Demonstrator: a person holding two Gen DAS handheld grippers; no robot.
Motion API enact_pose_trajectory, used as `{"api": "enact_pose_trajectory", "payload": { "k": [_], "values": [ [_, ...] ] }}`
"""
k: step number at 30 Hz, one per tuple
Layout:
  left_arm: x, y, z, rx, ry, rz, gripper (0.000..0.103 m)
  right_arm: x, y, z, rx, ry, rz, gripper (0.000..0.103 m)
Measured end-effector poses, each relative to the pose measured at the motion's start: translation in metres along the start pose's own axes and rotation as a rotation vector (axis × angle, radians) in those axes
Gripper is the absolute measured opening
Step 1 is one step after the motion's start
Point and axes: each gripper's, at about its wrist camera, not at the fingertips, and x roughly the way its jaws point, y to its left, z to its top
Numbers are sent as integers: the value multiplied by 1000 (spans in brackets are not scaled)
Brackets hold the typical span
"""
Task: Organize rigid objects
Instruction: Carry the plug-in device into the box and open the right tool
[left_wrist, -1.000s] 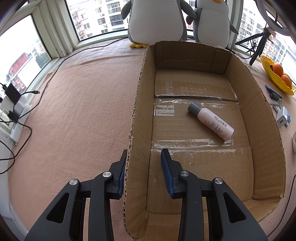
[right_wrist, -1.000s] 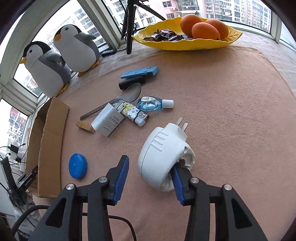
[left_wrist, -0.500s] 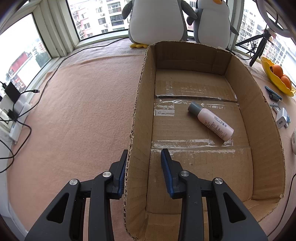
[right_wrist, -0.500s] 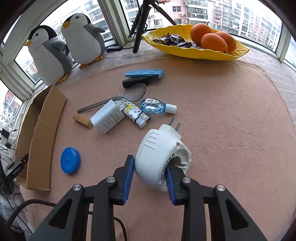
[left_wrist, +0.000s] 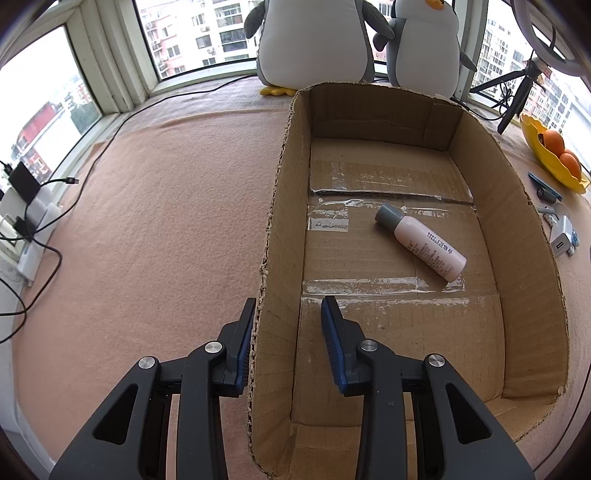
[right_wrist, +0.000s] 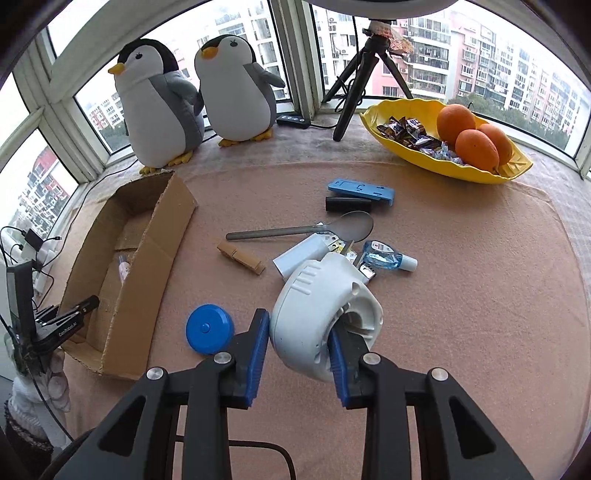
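I have the white plug-in device clamped in my right gripper, one pad against its ribbed outer shell and the other tucked into the hollow on its open side. It looks lifted clear of the pink cloth on the worktop, hanging over the middle of it, just in front of the loose pile: a white charger, a metal spoon, a small blue-tinted bottle, a wooden clip and a blue round cap.

My left gripper is clenched on the near left wall of the cardboard box, steadying it. Inside, a pink bottle with a grey cap lies on its side on the box floor.

I judge the device to be hard moulded plastic, light and hollow, stiff enough to take a firm squeeze. The shell is smooth and curved, so it could swivel or slip between the pads; the hold across the shell wall into the recess seems the surest one. The metal prongs at its far end should be kept off the box wall on the way in.
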Motion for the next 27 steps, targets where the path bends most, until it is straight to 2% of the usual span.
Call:
{"api": "enact_pose_trajectory", "payload": {
  "k": [7, 14, 22, 27],
  "values": [
    [0, 1, 0, -5, 0, -7, 33, -8, 62, 19, -111, -37, 89, 28],
    [1, 4, 0, -8, 0, -14, 33, -5, 120, 22, -233, -41, 163, 28],
    [1, 4, 1, -12, 0, -17, 33, 14, 177, 13, -379, -6, 224, 28],
    [1, 4, 1, -12, 1, -18, 33, 28, 196, 4, -430, 26, 234, 28]
  ]
}}
